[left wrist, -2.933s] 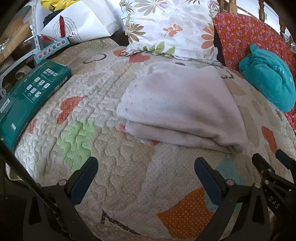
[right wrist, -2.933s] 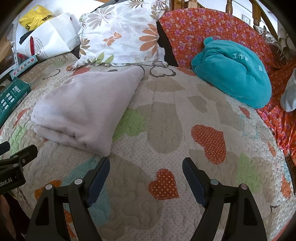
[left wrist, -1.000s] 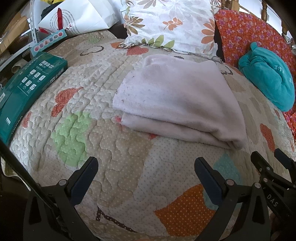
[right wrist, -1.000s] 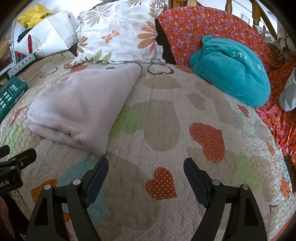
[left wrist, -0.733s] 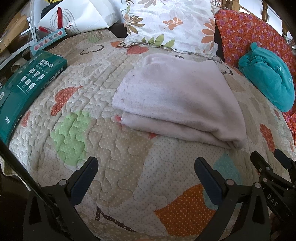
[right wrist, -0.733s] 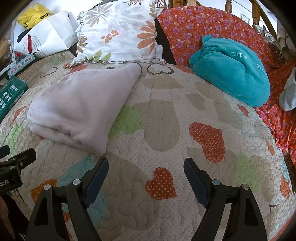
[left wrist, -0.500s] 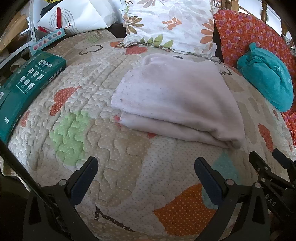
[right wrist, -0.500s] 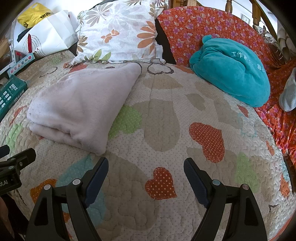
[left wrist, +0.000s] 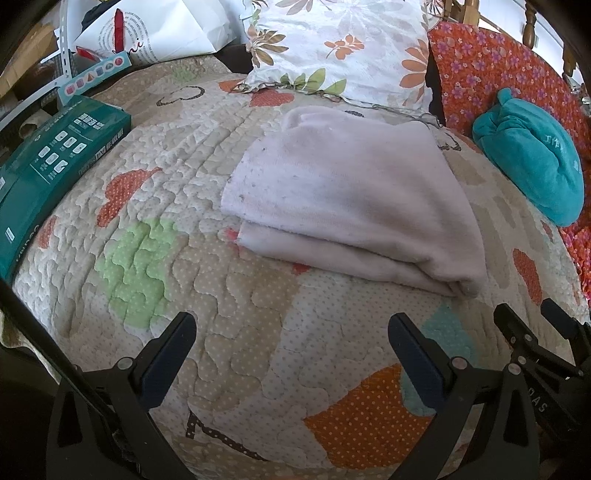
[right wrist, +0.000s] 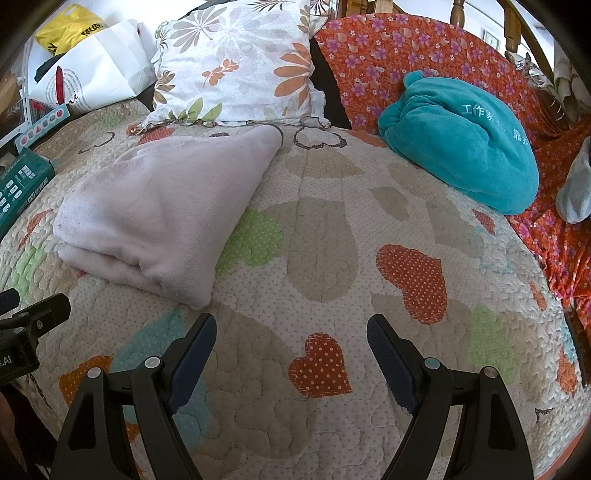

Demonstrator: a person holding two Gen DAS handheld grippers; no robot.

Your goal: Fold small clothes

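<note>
Left gripper (left wrist: 291, 343): 2 fingers (left wrist: 168, 354) spread wide, nothing between them, hovering over the quilt (left wrist: 229, 332) at the near edge of the bed. Right gripper (right wrist: 291, 345): same, fingers (right wrist: 194, 352) wide apart, holding nothing, over a red dotted heart patch (right wrist: 320, 363). Right gripper's fingers also show at the right edge of the left wrist view (left wrist: 535, 332); part of the left gripper shows at the left edge of the right wrist view (right wrist: 33, 317).

Task item: pale pink garment (left wrist: 351, 192), folded into a flat stack of layers, lying on the quilt ahead of both grippers, apart from all fingers. In the left wrist view it sits ahead, slightly right of centre; in the right wrist view (right wrist: 159, 214) it sits ahead-left, its near corner just beyond the left finger tip. Far edge lies just in front of the floral pillow (left wrist: 340, 48); whether they touch, cannot tell.

Further out: teal bundle (right wrist: 458, 140) with white characters, well right of the garment, resting against the orange floral fabric (right wrist: 406, 48). Green box (left wrist: 48, 158) on the left edge of the quilt. White paper bag (left wrist: 155, 29) behind it, a yellow bag (right wrist: 66, 29) above that in the right wrist view. Grey item (right wrist: 576, 184) at the far right edge, too cropped to identify.
</note>
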